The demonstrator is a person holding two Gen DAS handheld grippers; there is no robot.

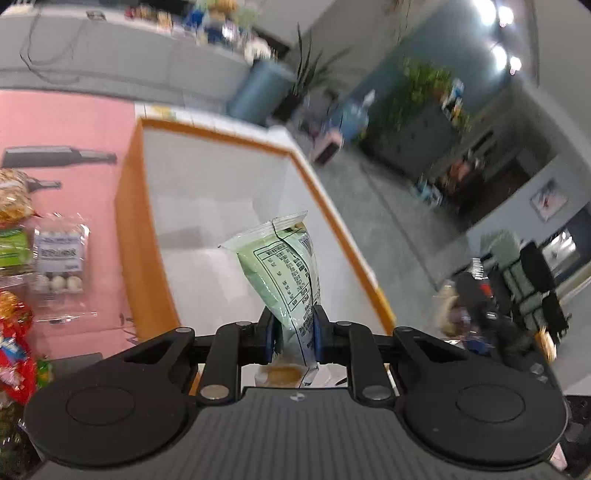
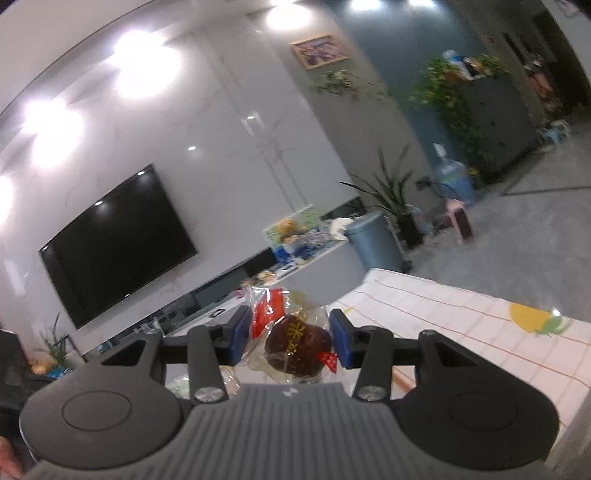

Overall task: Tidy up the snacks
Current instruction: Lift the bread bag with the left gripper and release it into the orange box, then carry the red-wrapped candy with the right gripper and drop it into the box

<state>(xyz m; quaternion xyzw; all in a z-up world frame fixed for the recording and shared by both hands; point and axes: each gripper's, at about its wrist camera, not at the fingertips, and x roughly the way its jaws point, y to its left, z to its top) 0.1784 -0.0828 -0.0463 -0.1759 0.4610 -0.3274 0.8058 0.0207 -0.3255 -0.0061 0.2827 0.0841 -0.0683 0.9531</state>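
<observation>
Left gripper (image 1: pixel 293 334) clamped tight on a pale green snack pack (image 1: pixel 286 273), held upright above the orange-rimmed white bin (image 1: pixel 317 184). Bin sits at the pink mat's (image 1: pixel 66 125) right edge. More snacks along the mat's left edge: egg pack (image 1: pixel 59 258), red packs (image 1: pixel 14 354).

Right gripper (image 2: pixel 288 338) clamped on a clear-wrapped dark round cake (image 2: pixel 297 345), in the air beyond the checked tablecloth's (image 2: pixel 443 314) corner.

blurred: shelf items (image 1: pixel 207 22) | cut off: red packets (image 1: pixel 14 354)
</observation>
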